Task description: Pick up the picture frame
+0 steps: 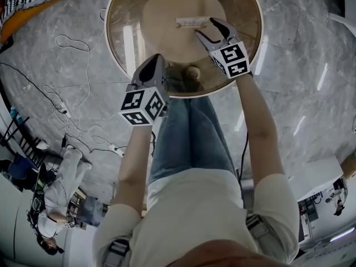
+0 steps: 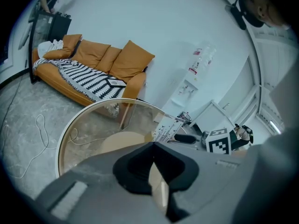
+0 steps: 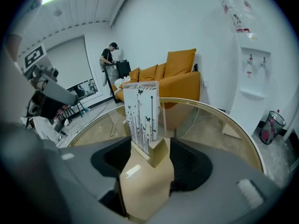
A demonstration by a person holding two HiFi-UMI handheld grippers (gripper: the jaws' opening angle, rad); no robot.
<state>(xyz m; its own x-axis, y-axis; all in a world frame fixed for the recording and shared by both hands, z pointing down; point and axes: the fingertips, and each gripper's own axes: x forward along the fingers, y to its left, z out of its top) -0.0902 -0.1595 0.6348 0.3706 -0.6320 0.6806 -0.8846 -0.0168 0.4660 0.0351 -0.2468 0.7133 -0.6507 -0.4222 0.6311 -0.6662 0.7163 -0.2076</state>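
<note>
The picture frame (image 1: 191, 22) stands upright on the round glass table (image 1: 119, 54), a white panel printed with dark stems and butterflies in a pale wooden surround (image 3: 142, 115). My right gripper (image 1: 206, 26) is open, its jaws on either side of the frame's near lower corner with a gap showing at each side (image 3: 149, 144). My left gripper (image 1: 151, 64) hovers over the table's near left rim, shut with nothing in it (image 2: 153, 146). From the left gripper view the frame (image 2: 166, 129) shows edge-on beside the right gripper's marker cube (image 2: 219, 141).
A wooden disc base (image 1: 167, 15) lies under the glass. An orange sofa (image 2: 93, 64) with a striped throw stands behind the table, and a water dispenser (image 3: 252, 78) and a bin (image 3: 270, 125) at the wall. Cables (image 1: 72, 110) trail over the marble floor. A person (image 3: 110, 55) stands far back.
</note>
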